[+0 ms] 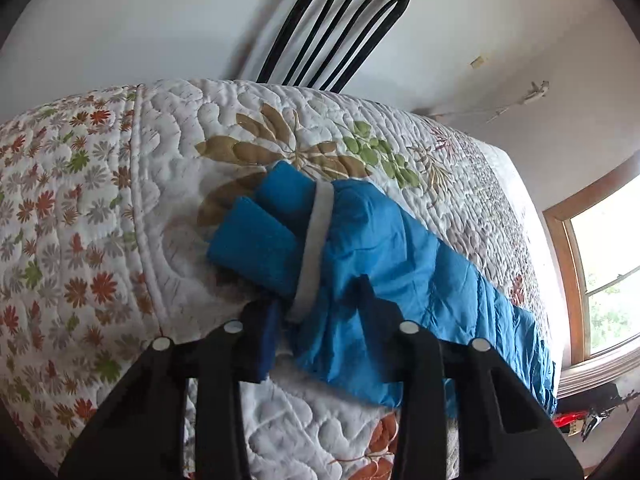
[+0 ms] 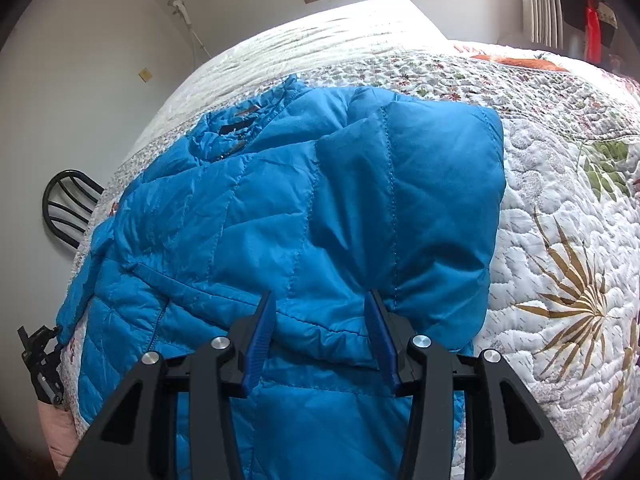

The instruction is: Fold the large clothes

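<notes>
A bright blue quilted jacket [image 2: 280,200] lies spread on the bed. In the left wrist view its sleeve [image 1: 400,248] runs across the quilt and ends in a doubled blue cuff [image 1: 256,240] behind a white band [image 1: 316,240]. My left gripper [image 1: 320,320] is shut on the sleeve just below the band, and fabric fills the gap between its fingers. In the right wrist view my right gripper [image 2: 320,320] is shut on a folded ridge of the jacket near its lower hem. The cloth puckers at the right finger [image 2: 376,320].
The bed carries a white quilt [image 1: 100,220] with a leaf and flower print, also visible beside the jacket [image 2: 560,240]. A black metal chair [image 1: 340,20] stands against the wall behind the bed. A wood-framed window [image 1: 600,272] is at the right, with red items [image 1: 572,420] on the floor below.
</notes>
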A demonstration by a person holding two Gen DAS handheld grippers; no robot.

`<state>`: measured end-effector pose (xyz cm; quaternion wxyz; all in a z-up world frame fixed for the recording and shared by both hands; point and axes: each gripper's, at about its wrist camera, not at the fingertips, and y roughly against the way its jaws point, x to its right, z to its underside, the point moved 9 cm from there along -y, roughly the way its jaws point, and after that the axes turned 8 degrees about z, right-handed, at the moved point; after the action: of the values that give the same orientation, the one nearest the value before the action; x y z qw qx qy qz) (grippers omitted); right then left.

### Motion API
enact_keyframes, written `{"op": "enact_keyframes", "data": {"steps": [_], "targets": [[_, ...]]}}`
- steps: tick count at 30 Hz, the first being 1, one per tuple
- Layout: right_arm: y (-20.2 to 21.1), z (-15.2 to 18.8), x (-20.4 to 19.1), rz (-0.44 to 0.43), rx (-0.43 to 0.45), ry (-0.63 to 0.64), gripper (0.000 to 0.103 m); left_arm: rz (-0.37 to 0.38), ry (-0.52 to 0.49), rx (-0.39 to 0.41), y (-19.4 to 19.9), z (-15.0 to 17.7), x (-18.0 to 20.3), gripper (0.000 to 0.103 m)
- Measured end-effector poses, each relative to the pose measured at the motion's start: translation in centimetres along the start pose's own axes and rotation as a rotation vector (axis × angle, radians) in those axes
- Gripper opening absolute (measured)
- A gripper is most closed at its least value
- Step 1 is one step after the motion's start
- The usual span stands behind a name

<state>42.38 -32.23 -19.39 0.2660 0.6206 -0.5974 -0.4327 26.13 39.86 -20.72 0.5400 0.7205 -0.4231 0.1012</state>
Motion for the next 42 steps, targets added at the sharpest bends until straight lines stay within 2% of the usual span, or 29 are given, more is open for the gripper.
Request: {"op": "enact_keyframes", "data": {"steps": [5,9,14,18,21,27,31,33,36,42], "targets": [[-0.1,0.0,0.0,0.015,0.002,0.010,0.047,-0.007,-0.048,0.042,-0.1,-0.3,1.3,0.020],[0.1,0.0,-0.3,0.034,0.010,0.025,0.047,0.000,-0.144,0.089,1.6,0.0,3.5,0.018],[0.5,0.2,-1.5,0.031,0.019,0.054,0.047,0.087,-0.264,0.121,3.5,1.4,9.3,0.017],[0.6,0.3,-1.9,0.038,0.018,0.056,0.047,0.182,-0.404,0.111,4.4,4.4,16.0,0.017],[0.6,0.4,-2.0,0.044,0.016,0.054,0.047,0.268,-0.508,0.069,4.8,8.0,21.2,0.017],[0.3,0.4,-2.0,0.048,0.011,0.056,0.047,0.430,-0.707,-0.066,3.9,17.9,31.7,0.017],[0.2,0.4,-1.8,0.043,0.009,0.054,0.047,0.495,-0.798,-0.156,2.4,24.3,36.4,0.017],[0.2,0.5,-1.7,0.038,0.007,0.053,0.047,0.502,-0.834,-0.208,0.8,27.3,37.9,0.017],[0.0,0.5,-1.7,0.035,0.005,0.053,0.047,0.466,-0.871,-0.278,-2.3,30.8,38.3,0.017],[-0.3,0.6,-1.6,0.039,-0.002,0.057,0.047,0.395,-0.880,-0.397,-7.7,33.2,36.0,0.017]]}}
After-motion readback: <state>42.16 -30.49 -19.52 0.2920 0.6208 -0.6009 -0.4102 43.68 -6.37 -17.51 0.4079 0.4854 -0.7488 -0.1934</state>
